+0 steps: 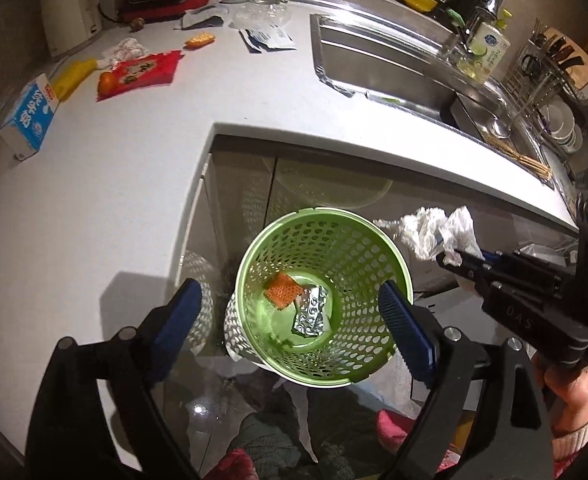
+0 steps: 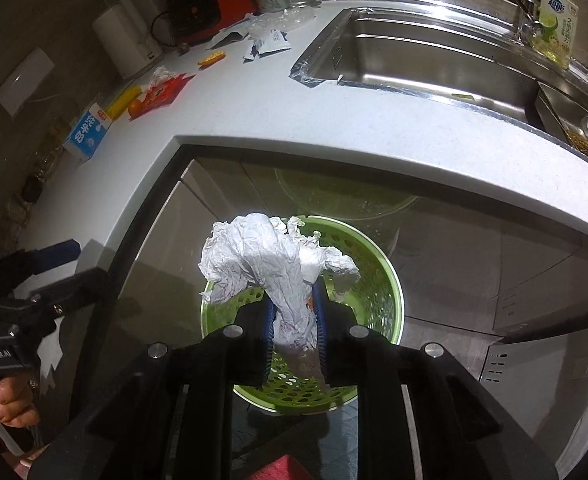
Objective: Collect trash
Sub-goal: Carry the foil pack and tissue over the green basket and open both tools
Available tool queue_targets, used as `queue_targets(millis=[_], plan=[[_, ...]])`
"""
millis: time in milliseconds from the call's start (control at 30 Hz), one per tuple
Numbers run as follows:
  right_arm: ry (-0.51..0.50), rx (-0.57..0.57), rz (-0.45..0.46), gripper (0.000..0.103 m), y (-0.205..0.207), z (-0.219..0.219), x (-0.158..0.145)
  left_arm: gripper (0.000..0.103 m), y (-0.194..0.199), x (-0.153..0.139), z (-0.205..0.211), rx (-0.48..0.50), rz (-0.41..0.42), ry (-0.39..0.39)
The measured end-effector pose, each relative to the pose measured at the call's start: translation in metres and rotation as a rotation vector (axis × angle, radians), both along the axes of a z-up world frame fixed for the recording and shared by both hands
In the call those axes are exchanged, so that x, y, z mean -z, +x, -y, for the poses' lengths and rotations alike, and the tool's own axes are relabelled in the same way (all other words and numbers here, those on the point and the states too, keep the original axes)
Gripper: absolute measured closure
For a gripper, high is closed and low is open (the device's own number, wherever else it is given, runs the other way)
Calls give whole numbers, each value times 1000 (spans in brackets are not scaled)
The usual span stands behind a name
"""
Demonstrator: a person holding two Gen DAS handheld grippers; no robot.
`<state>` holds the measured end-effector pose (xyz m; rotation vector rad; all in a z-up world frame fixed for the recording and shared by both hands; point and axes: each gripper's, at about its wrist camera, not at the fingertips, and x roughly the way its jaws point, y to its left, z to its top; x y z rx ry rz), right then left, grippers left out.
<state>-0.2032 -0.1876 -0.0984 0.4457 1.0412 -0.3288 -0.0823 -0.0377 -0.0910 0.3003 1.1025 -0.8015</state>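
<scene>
Blue pads on the left hand-held gripper [image 1: 289, 320] stand wide apart with nothing between them, right above the green basket [image 1: 249, 280]. That basket sits on the floor, just under the edge of the white desk [image 1: 133, 168]. Inside it lie an orange wrapper [image 1: 282, 291] and a shiny silver pill pack [image 1: 312, 316].

Beside it, the right hand-held gripper [image 2: 294, 320] is squeezed tight on a crumpled white paper [image 2: 261, 260]. The paper hangs over the basket's rim, so I think this is the drop-in step. Next, the right one needs to open its pads while the paper is over the hole. The paper is puffy and wide, so part of it could catch on the rim or fall outside.

More trash waits on the desk, far from the basket: a red snack bag [image 1: 143, 72], a yellow wrapper [image 1: 71, 78], a blue and white milk box [image 1: 31, 114], a small orange cracker pack [image 1: 200, 39] and some torn white packets [image 1: 271, 38]. So the job looks only partly done.

This is a kitchen. A steel sink [image 1: 374, 60] is set in the desk, with a bottle of dish soap [image 1: 484, 50] near the tap and a rack of plates [image 1: 562, 120] past it.
</scene>
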Motion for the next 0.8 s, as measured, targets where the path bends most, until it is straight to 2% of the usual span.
queue_targets(millis=[67,133,167,267,433,500,633,800], plan=[[9,-19,-19,78,4,-7,8,16,5,-4,-8,-21,19,0],[22,-40,-43,63,8,-14,16,16,9,-7,-14,-34,35,1],[25,-44,-52,50,9,-17,19,16,10,-9,-16,-39,42,2],[13,-45,-58,35,13,-22,18,15,15,-11,-21,-57,50,0],[-2,-61,-29,34,24,-22,1,15,23,-17,-26,-86,60,-6],[-14,-71,-14,27,31,-22,-8,14,27,-21,-29,-102,73,-8],[-43,-108,24,24,53,-22,-30,12,40,-31,-36,-148,116,-2],[-73,-168,84,13,95,-22,-56,9,74,-44,-54,-258,159,2]])
